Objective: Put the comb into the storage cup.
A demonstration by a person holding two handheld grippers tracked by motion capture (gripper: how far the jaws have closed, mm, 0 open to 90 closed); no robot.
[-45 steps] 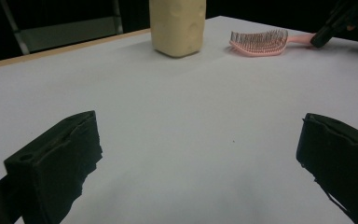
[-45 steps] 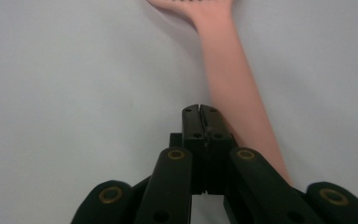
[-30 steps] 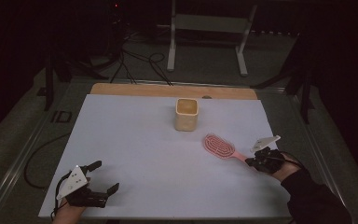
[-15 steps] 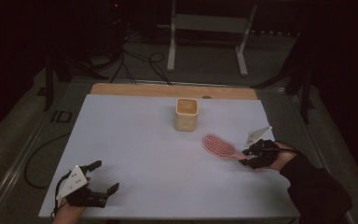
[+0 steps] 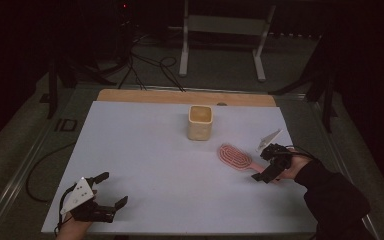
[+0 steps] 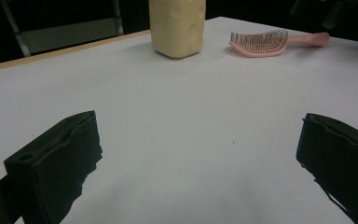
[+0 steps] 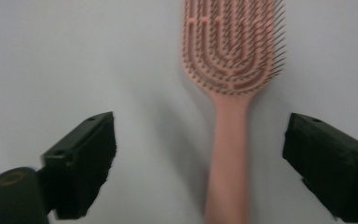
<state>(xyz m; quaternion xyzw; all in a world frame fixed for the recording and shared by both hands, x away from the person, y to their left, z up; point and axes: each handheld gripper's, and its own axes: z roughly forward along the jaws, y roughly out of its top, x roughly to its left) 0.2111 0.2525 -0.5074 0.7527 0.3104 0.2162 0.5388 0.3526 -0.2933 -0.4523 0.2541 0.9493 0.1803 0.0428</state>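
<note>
1. We found the pink hairbrush (image 5: 235, 157) lying flat on the white table (image 5: 145, 165), bristles up, toward the right side, its handle pointing at the person's right hand.
2. The right gripper (image 5: 268, 163) sat just at the handle end of the brush. Its jaws had just been opening and stood wide apart.
3. In the right gripper view, the hairbrush (image 7: 230, 70) handle ran up between the two jaws, nearer the right-hand one, with a clear gap on both sides. Neither pad touched it, so nothing was held.
4. The left gripper (image 5: 111, 189) rested at the near left corner of the table, well apart from the brush. Its jaws were spread wide and empty, with bare table between them in the left gripper view.
5. A cream square cup (image 5: 200, 122) stood upright near the far middle of the table, just beyond the brush head and apart from it. In the left gripper view, we saw the cup (image 6: 177, 27) to the left of the hairbrush (image 6: 265, 43).
</note>
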